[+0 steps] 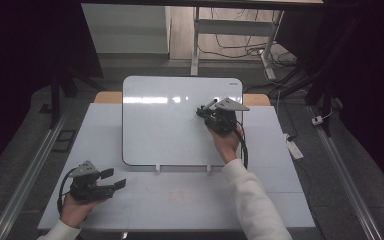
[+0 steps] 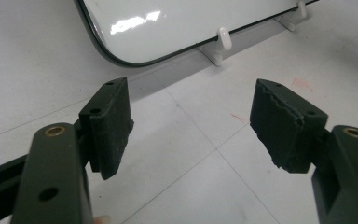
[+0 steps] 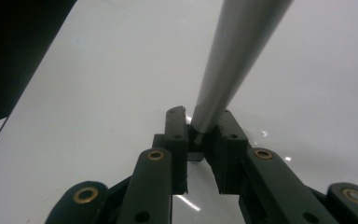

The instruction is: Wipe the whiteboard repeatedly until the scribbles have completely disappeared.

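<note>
A white board [image 1: 170, 125] lies flat in the middle of the table, glossy and without marks. Over its upper right part my right gripper [image 1: 203, 112] is shut on a grey pen [image 1: 211, 104]. In the right gripper view the jaws [image 3: 200, 128] clamp the pen's [image 3: 235, 56] lower end, and its shaft rises up to the right above the board [image 3: 98, 93]. My left gripper [image 1: 114, 178] rests near the table's front left corner, held by a hand. It stands open [image 2: 191, 100] with nothing between its pads, pointing toward the board's lower edge [image 2: 177, 23].
Two white clips [image 1: 157, 168] [image 1: 208, 168] stick out at the board's near edge. The pale table top [image 1: 180, 200] has faint red smudges [image 2: 300, 84]. Behind the table stand a desk frame [image 1: 196, 40] and floor cables [image 1: 240, 50]; metal rails [image 1: 25, 185] run along both sides.
</note>
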Motion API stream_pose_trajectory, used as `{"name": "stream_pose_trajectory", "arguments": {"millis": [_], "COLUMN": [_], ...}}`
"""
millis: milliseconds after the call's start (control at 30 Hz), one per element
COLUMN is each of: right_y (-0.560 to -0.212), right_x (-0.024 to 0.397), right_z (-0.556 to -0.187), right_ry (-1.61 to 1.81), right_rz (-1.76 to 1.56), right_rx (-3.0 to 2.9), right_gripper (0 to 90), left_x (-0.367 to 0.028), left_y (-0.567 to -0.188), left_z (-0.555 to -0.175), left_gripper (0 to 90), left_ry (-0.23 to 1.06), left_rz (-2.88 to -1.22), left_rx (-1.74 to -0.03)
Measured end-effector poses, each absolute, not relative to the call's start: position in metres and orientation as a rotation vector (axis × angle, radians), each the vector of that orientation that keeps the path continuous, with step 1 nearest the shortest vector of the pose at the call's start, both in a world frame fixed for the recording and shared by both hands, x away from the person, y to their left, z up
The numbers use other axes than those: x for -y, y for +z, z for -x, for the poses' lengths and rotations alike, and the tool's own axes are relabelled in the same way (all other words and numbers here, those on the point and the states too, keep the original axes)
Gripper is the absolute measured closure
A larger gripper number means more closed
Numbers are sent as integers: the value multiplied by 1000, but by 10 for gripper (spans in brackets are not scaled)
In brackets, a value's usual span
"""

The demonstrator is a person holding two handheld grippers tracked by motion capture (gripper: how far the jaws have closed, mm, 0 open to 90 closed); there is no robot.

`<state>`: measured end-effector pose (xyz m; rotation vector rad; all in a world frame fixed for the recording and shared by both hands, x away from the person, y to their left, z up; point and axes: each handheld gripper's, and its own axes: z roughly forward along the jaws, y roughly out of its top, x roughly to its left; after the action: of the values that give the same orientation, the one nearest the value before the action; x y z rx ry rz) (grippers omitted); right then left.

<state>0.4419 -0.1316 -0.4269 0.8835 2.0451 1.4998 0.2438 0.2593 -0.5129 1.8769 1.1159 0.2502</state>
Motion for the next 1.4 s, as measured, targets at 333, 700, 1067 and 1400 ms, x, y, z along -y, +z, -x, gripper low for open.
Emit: {"name": "stream_pose_trajectory", "arguments": {"millis": [333, 700, 1067, 1400], "right_y": [-426, -419, -421, -423], "right_x": [131, 114, 131, 130], "right_z": [-441, -448, -443, -444], "right_ry": [1483, 1451, 1425, 1471], "right_rz": [-881, -806, -839, -875], "right_rx": [-2024, -2058, -2041, -2041], "right_gripper": [777, 777, 777, 777], "left_x": [-261, -260, -261, -260], "left_y": [-512, -513, -513, -513], "left_z": [-244, -244, -244, -243], "left_gripper": [299, 299, 299, 299], "left_ry": [251, 248, 251, 251], "left_rz": [-1870, -1872, -1873, -1872], "left_rx": [-1119, -1121, -1117, -1116]}}
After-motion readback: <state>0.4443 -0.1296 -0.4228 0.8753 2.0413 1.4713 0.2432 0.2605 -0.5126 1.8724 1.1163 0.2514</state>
